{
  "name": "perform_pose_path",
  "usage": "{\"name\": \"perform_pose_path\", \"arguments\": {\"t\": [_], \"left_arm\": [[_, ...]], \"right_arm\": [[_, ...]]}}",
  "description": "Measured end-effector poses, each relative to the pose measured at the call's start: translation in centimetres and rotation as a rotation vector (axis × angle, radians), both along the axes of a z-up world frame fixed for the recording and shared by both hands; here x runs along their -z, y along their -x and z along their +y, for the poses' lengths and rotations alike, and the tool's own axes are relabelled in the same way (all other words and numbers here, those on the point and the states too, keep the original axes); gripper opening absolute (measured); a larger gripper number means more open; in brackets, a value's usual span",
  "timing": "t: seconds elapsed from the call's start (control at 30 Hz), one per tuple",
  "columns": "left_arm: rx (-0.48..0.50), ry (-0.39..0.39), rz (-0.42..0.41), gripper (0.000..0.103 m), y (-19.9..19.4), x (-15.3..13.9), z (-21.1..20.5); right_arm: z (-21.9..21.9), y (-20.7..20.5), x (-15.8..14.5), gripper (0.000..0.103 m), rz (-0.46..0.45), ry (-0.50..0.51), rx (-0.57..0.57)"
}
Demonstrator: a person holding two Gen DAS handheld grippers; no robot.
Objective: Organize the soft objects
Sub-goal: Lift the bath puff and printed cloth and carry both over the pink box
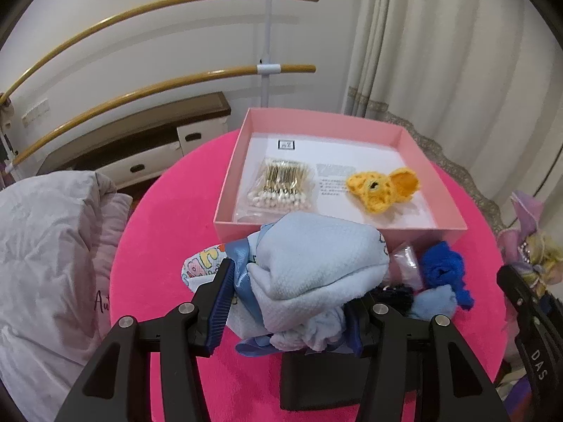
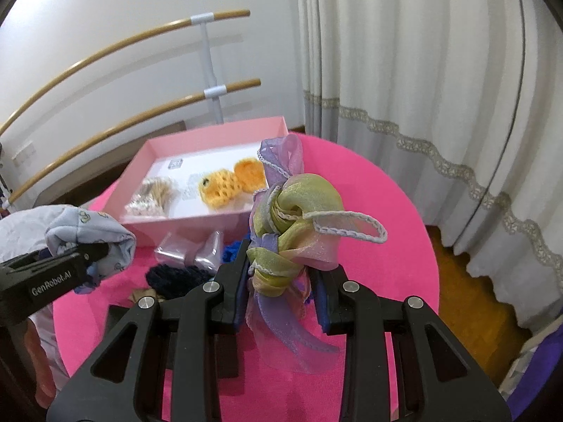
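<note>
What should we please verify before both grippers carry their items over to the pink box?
1. Left gripper shut on the light blue cloth bundle: ok.
2. Right gripper shut on the organza ribbon bow: ok.
3. Free floor in the pink box between the cotton swabs and the yellow crochet toy: ok.
4. Loose ribbon tails clear of the box rim: cannot tell.

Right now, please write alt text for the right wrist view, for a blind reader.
The right tool is shut on a pastel organza ribbon bundle above a round pink table. Behind it, an open pink box holds a yellow knitted toy and cotton swabs.
</note>
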State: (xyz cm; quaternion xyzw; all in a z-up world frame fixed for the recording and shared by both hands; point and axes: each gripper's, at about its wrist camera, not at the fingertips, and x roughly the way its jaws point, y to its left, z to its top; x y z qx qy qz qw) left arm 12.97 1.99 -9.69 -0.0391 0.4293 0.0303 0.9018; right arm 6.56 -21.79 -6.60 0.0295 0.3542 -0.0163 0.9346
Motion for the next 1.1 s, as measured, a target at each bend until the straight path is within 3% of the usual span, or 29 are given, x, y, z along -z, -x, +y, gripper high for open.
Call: {"name": "perform_pose_path", "arguments": {"t": [0.73, 1.1], "left_arm": [[0.001, -0.051, -0.241, 0.05, 11.0, -8.9, -1.1], [-0.015, -0.1, -0.351, 0.05, 17.4, -10.8, -2.0]], "right_arm": [[2.9, 4.9, -7.5, 0.028, -0.259, 0.005, -0.084], [4.0, 6.6, -8.8, 0.028, -0.327, 0.026, -0.097]]}}
